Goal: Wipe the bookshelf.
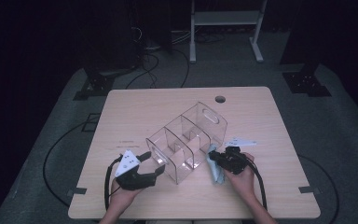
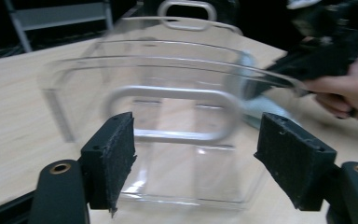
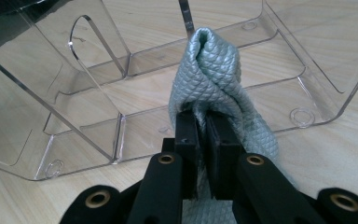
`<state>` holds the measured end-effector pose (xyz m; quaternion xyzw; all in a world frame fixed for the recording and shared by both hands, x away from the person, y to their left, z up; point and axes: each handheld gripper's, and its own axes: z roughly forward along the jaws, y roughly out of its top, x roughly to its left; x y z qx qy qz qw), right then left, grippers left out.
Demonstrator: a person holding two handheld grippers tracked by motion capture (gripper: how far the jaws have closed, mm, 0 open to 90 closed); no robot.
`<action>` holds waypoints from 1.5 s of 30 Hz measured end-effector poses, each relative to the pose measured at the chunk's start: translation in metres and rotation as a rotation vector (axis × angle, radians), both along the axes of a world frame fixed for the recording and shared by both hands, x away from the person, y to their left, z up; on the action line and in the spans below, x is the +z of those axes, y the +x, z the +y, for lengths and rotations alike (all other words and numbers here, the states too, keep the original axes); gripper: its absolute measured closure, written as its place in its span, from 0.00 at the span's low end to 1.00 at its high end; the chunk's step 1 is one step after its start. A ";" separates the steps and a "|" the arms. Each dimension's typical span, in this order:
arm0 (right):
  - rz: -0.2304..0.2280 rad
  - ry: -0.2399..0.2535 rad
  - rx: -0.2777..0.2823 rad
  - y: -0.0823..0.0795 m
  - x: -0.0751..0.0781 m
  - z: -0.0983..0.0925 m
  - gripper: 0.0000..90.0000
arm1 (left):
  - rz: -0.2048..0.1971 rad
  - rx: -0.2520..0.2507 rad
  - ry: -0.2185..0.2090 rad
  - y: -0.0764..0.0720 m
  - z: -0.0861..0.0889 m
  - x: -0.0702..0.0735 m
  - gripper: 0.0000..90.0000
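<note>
Right gripper [image 3: 204, 135] fingers pinch a grey cloth [image 3: 214, 79] beside the clear organizer [image 1: 186, 140]; left gripper [image 2: 196, 154] gapes wide.

Honestly nothing readable here. No labels, brand names or numbers anywhere I can make out. There's a faint dark smudge of marks on the pale wooden tabletop [image 1: 130, 105], left of the clear plastic divided organizer [image 1: 186, 140], but it's way too small and blurry to read.
</note>
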<state>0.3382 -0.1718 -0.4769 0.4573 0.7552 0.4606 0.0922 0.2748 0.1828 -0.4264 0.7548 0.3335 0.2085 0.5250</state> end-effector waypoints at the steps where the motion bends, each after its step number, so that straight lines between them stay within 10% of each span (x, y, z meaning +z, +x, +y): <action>1: 0.002 0.001 0.000 0.000 -0.001 0.000 0.93 | 0.002 0.014 0.003 0.005 0.003 -0.001 0.26; 14: -0.018 0.035 0.034 -0.011 0.005 -0.002 0.93 | 0.005 0.070 0.035 0.044 0.011 -0.009 0.19; 19: -0.023 0.040 0.120 -0.023 0.006 0.017 0.93 | 0.005 0.038 0.018 0.053 0.009 -0.012 0.35; 25: 0.005 -0.010 0.161 -0.026 -0.005 0.039 0.93 | 0.002 0.042 -0.012 0.052 0.011 -0.015 0.51; 33: -0.073 0.046 0.161 -0.037 0.019 0.036 0.93 | 0.002 0.045 -0.011 0.048 0.011 -0.014 0.52; 41: 0.014 -0.031 0.170 -0.033 -0.013 0.045 0.92 | 0.004 0.050 -0.024 0.047 0.011 -0.015 0.52; 45: -0.023 -0.047 0.162 -0.037 -0.003 0.046 0.92 | 0.010 0.052 -0.032 0.047 0.012 -0.015 0.52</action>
